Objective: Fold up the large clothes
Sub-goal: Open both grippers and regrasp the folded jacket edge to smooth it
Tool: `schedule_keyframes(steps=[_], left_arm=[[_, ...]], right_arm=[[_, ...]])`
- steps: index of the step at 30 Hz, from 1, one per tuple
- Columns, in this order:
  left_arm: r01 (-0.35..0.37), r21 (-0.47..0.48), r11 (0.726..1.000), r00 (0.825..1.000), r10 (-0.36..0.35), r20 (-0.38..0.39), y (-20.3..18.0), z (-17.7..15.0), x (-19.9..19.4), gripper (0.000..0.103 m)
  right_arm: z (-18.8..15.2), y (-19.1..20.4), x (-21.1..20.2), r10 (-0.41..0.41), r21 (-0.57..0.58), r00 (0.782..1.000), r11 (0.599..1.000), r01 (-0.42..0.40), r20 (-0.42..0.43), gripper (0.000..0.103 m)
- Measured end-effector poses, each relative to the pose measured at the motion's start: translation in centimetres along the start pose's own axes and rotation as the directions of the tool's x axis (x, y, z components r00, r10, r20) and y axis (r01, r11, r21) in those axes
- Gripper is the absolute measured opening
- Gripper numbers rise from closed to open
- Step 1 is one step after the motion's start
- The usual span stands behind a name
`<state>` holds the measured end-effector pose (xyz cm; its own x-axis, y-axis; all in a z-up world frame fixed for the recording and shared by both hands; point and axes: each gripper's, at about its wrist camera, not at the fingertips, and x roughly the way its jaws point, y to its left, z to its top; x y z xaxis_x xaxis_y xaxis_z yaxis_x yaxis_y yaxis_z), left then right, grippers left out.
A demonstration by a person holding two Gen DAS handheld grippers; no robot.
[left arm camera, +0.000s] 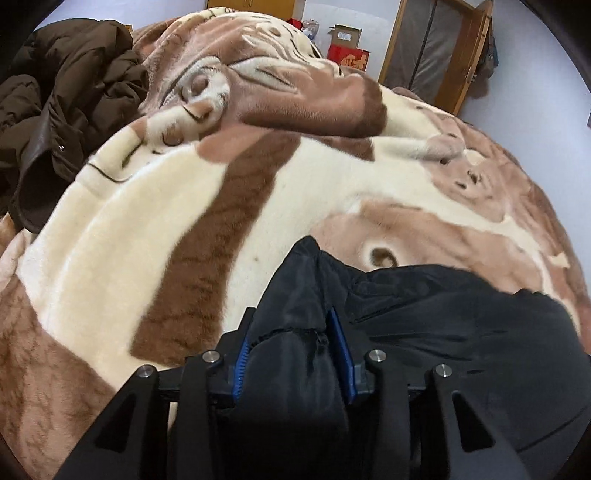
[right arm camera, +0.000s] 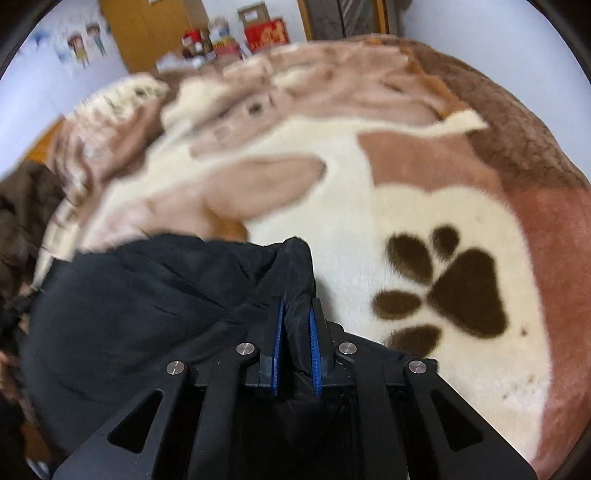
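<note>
A black padded jacket (left arm camera: 461, 317) lies on a cream and brown plush blanket (left arm camera: 155, 236). My left gripper (left arm camera: 291, 321) is shut on a thick bunched corner of the jacket, its blue pads pressed against the fabric on both sides. In the right wrist view the same black jacket (right arm camera: 140, 306) spreads to the left, and my right gripper (right arm camera: 297, 314) is shut on a thin fold of the jacket's edge. That fold pokes up past the fingertips. The blanket (right arm camera: 369, 206) with a dark paw print lies beyond it.
A dark brown puffy coat (left arm camera: 66, 110) is heaped at the blanket's far left. Beyond the bed stand cardboard boxes (left arm camera: 347, 48), a red box (right arm camera: 264, 33) and a wooden door frame (left arm camera: 469, 62). A hand shows at the left edge of the right wrist view.
</note>
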<state>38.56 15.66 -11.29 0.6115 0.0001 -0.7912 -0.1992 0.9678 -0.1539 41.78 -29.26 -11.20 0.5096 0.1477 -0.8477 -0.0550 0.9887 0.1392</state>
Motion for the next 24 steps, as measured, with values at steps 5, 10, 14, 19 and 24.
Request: schedule_keyframes(steps=[5, 10, 14, 19, 24], left_arm=[[-0.036, 0.012, 0.999, 0.999, 0.036, 0.019, -0.4, -0.4, 1.3, 0.05], [-0.019, -0.024, 1.0, 1.0, 0.019, -0.001, 0.6, 0.6, -0.6, 0.059], [-0.01, -0.089, 0.996, 1.0, 0.012, 0.023, 2.8, 1.9, -3.7, 0.071], [0.012, -0.143, 0.99, 0.992, 0.007, 0.13, 3.6, 2.9, -8.9, 0.072], [0.192, 0.079, 0.978, 0.97, -0.201, 0.134, -4.5, 0.0, -10.6, 0.072]], right_arm=[[-0.8, 0.3, 2.0, -0.064, -0.029, 0.998, 0.997, 0.064, 0.001, 0.013], [-0.4, 0.0, -0.3, -0.076, -0.021, 0.997, 0.997, 0.076, 0.02, 0.018], [-0.1, -0.4, -4.9, -0.06, 0.031, 0.993, 0.998, 0.057, 0.104, 0.032], [-0.2, 1.6, -11.1, -0.007, 0.02, 0.972, 1.0, 0.002, 0.237, 0.038], [-1.9, 8.0, -9.8, 0.124, -0.131, 0.974, 0.986, -0.1, 0.192, 0.038]])
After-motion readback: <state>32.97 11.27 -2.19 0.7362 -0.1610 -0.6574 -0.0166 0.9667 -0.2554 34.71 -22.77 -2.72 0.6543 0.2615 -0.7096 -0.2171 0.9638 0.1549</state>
